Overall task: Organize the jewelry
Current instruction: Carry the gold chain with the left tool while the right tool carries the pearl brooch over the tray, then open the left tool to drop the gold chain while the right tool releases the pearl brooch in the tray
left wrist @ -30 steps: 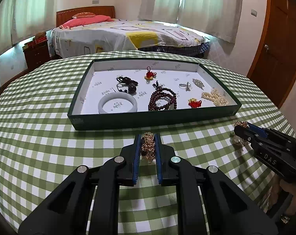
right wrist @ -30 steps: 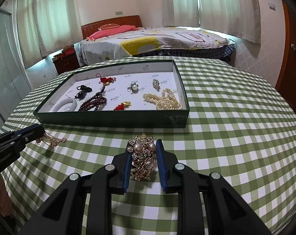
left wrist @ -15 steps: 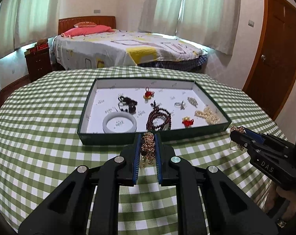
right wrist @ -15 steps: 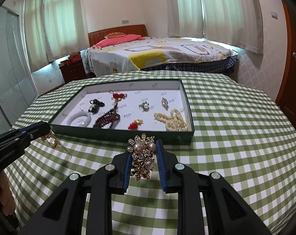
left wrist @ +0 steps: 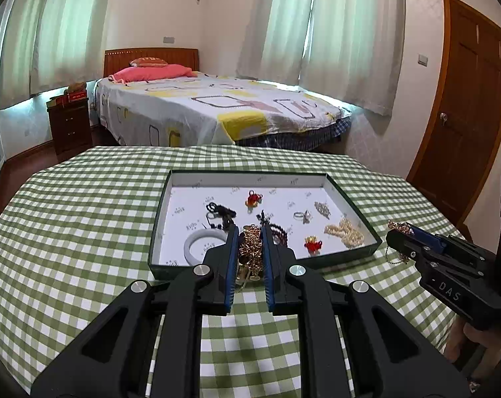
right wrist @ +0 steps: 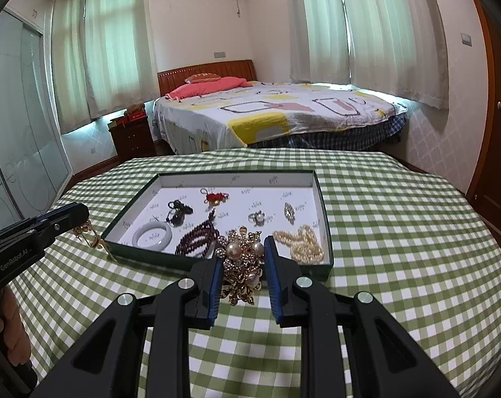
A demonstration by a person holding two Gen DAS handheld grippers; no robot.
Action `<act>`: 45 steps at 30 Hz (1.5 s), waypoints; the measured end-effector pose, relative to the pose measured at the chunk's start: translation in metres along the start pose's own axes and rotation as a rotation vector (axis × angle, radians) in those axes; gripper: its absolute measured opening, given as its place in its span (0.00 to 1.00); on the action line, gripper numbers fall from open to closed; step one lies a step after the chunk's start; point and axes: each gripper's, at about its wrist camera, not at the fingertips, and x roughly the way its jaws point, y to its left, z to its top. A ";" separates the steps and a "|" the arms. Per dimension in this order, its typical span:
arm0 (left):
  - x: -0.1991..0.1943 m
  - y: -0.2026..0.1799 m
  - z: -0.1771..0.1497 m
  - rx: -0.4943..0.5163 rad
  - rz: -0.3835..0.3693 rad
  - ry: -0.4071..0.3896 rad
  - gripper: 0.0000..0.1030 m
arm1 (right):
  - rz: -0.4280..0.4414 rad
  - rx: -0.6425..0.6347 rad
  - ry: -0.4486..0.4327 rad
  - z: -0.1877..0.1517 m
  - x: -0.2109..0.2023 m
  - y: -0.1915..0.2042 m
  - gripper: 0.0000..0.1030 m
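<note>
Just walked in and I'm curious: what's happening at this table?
A person is sorting jewelry with two handheld grippers. The left gripper is shut on a gold chain, and the right gripper is shut on a pearl brooch. Both pieces hang above the checked tablecloth, near the front edge of the green tray. Inside it lie a white bangle, dark beads and a pearl strand.
</note>
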 end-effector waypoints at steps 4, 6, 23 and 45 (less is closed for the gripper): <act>-0.003 0.002 0.009 -0.004 0.004 -0.022 0.14 | 0.001 -0.010 -0.015 0.009 0.000 0.002 0.24; -0.003 0.003 0.014 -0.005 0.007 -0.037 0.14 | 0.002 -0.017 -0.024 0.014 0.001 0.004 0.24; 0.034 0.007 0.078 0.012 0.034 -0.140 0.14 | 0.010 -0.058 -0.114 0.075 0.032 0.004 0.24; 0.204 0.030 0.084 0.026 0.119 0.114 0.14 | -0.024 -0.058 0.083 0.083 0.169 -0.025 0.24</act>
